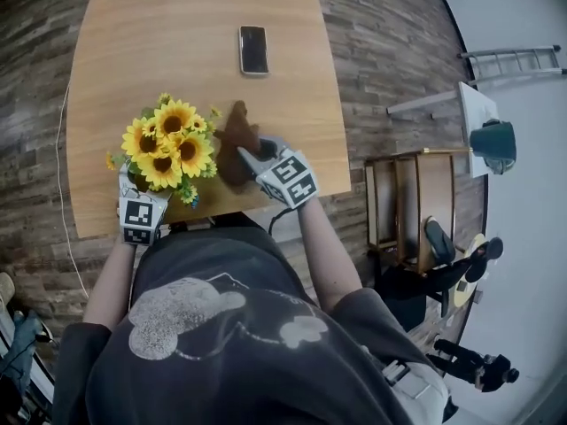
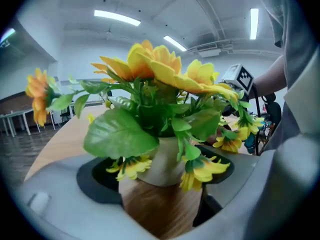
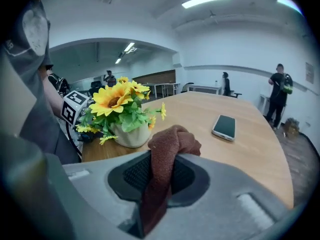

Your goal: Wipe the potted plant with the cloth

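A white pot (image 2: pixel 162 159) of yellow sunflowers (image 1: pixel 168 144) with green leaves stands near the front left edge of the wooden table (image 1: pixel 177 34). My left gripper (image 2: pixel 162 189) reaches in from the near edge, its pads against both sides of the pot. In the head view the left gripper (image 1: pixel 139 204) is half hidden under the blooms. My right gripper (image 3: pixel 159 179) is shut on a brown cloth (image 3: pixel 170 144), which bunches up above the jaws and hangs down below them. Seen from the head, the cloth (image 1: pixel 235 140) is just right of the flowers, close to their outer leaves.
A phone (image 1: pixel 253 50) lies face up farther back on the table, also in the right gripper view as the phone (image 3: pixel 224 126). A wooden shelf unit (image 1: pixel 416 202) and chairs stand on the floor to the right. People stand far off in the room.
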The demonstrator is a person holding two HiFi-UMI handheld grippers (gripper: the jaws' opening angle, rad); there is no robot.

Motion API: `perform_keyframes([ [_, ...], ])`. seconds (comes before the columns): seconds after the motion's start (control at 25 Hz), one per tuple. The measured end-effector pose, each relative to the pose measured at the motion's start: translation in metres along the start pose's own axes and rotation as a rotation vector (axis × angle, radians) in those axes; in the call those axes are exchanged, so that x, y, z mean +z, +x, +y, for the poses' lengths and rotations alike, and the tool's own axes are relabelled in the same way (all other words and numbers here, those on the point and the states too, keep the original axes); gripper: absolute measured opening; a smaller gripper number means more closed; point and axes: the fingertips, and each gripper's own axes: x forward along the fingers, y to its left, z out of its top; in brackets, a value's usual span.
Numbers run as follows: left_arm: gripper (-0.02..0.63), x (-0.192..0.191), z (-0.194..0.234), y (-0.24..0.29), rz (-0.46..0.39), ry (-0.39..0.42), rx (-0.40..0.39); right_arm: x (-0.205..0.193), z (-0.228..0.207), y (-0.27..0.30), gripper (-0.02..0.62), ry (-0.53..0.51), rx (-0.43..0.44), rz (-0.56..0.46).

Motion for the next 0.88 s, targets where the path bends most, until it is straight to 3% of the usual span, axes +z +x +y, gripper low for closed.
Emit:
perform_keyframes([
  [0.08,0.440,-0.003,-0.001,0.000,0.013,0.003,0.017,0.008,0.000,0.016,0.055,-0.065,0.059,0.018],
  [0.4,0.433,-0.004,0.000,0.000,0.012,-0.015,0.034,0.036,0.008,0.067,0.055,-0.203,0.184,0.036],
  [0.6,0.431,-0.006,-0.002,-0.001,0.019,-0.019,0.016,0.030,0.039,0.076,0.055,-0.292,0.336,0.076],
  [0.88,0.431,-0.006,-0.002,-0.002,0.027,0.001,-0.030,0.020,0.055,0.071,0.055,-0.283,0.380,0.071],
])
